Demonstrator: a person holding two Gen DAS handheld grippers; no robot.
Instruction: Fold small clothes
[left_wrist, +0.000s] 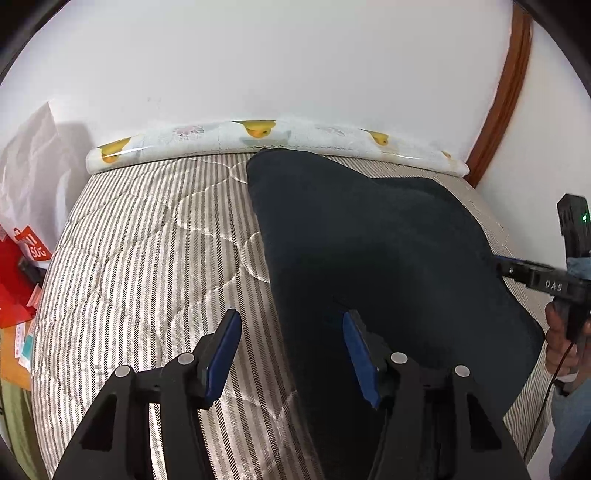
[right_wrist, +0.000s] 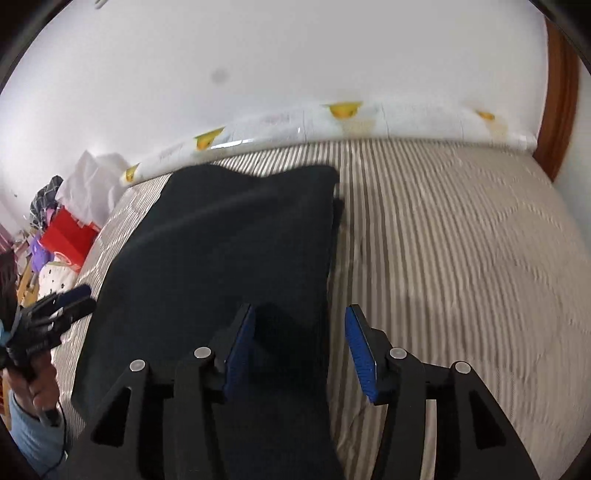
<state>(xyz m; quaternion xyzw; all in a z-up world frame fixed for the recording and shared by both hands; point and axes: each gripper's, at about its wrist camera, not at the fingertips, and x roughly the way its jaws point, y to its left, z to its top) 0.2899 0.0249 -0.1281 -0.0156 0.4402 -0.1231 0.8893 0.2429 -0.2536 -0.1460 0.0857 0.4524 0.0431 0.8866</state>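
striped quilted mattress (left_wrist: 147, 236) w/ smooth dark garment (left_wrist: 369, 240); left gripper (left_wrist: 291, 354) & right gripper (right_wrist: 299, 347) jaws released.

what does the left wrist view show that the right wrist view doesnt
Only the left wrist view shows the red and white printed bag and the orange surface beside the bed, and the right gripper from the side.

Only the right wrist view shows the pile of clothes, the purple item and the left gripper from the side.

Both show the dark garment lying on the striped mattress, the fruit-patterned roll along the wall and the brown door frame. Each gripper's jaws stand open over a garment edge.
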